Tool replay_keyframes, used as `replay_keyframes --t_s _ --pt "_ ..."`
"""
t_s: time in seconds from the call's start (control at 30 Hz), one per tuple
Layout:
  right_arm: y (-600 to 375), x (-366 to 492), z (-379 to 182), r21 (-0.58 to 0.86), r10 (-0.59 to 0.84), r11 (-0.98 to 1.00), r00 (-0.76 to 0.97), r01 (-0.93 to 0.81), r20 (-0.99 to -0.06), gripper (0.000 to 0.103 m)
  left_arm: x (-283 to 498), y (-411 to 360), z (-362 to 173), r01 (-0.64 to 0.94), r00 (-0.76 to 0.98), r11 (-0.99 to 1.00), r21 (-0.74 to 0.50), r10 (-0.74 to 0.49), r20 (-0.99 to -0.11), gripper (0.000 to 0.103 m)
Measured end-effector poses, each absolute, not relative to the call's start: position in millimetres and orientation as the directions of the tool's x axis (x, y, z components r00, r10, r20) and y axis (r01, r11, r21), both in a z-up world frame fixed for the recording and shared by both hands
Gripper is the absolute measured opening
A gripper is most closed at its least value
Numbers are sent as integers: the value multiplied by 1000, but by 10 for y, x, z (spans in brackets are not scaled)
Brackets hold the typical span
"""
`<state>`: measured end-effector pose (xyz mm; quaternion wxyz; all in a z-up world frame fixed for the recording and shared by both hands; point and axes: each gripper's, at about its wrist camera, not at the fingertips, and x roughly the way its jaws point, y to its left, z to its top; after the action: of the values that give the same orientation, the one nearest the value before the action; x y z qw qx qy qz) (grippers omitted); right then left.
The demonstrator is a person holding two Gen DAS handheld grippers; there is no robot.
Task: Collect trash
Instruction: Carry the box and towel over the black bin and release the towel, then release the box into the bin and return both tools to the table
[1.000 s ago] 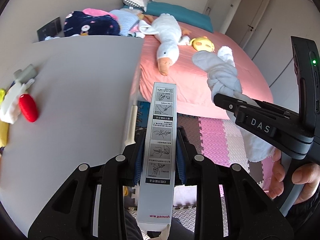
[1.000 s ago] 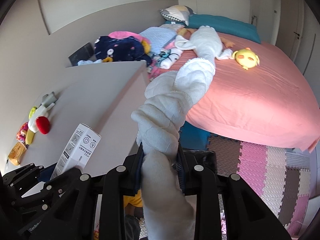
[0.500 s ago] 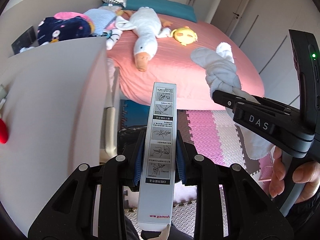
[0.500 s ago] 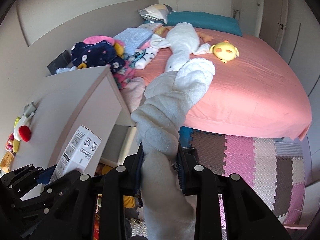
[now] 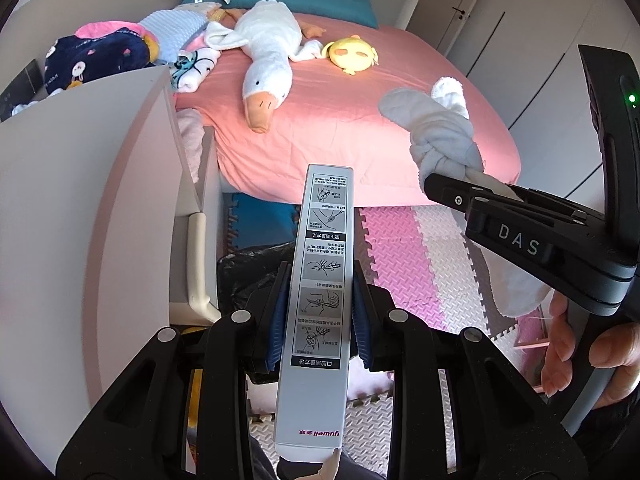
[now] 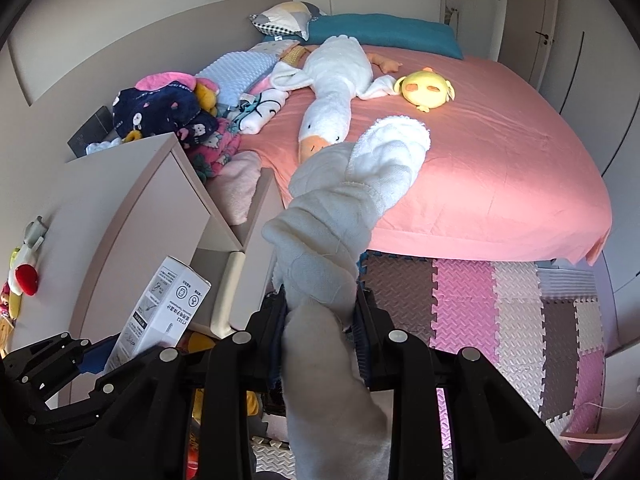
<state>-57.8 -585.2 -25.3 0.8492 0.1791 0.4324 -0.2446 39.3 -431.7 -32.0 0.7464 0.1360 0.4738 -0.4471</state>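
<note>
Between left fingers [image 5: 276,320]: long grey-white printed box [image 5: 320,280] | right: knotted white cloth [image 6: 340,216]

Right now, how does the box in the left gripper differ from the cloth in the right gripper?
The box is rigid, long and flat-sided with printed pictures; the cloth is soft, white and tied in a knot. The box stands straight out from the left gripper; the cloth bulges and droops beyond the right gripper. Both are clamped between blue pads.
</note>
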Motion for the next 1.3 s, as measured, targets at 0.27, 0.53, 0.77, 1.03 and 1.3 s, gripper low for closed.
replay_keyframes --t_s 0.27,0.53,0.77,1.03,1.3 --pt "-5892 -513 -308 94 -253 815 496 572 -830 30 416 -4359 -358 794 142 566 -224 -530 -836 28" --pt "-5920 -451 -181 50 -317 802 495 595 -809 70 432 -4348 -213 761 325 642 -91 -499 -803 97" --pt "-5908 -421 -127 62 -308 808 509 586 -804 70 532 -4259 -181 747 317 656 -104 -490 -812 97" --pt "-5749 -347 -127 81 -279 823 523 563 -805 70 536 -4115 -144 734 334 672 -97 -481 -810 97" --pt "-5424 -179 -84 87 -246 855 547 512 -800 70 622 -3809 -120 697 360 710 -98 -465 -808 97"
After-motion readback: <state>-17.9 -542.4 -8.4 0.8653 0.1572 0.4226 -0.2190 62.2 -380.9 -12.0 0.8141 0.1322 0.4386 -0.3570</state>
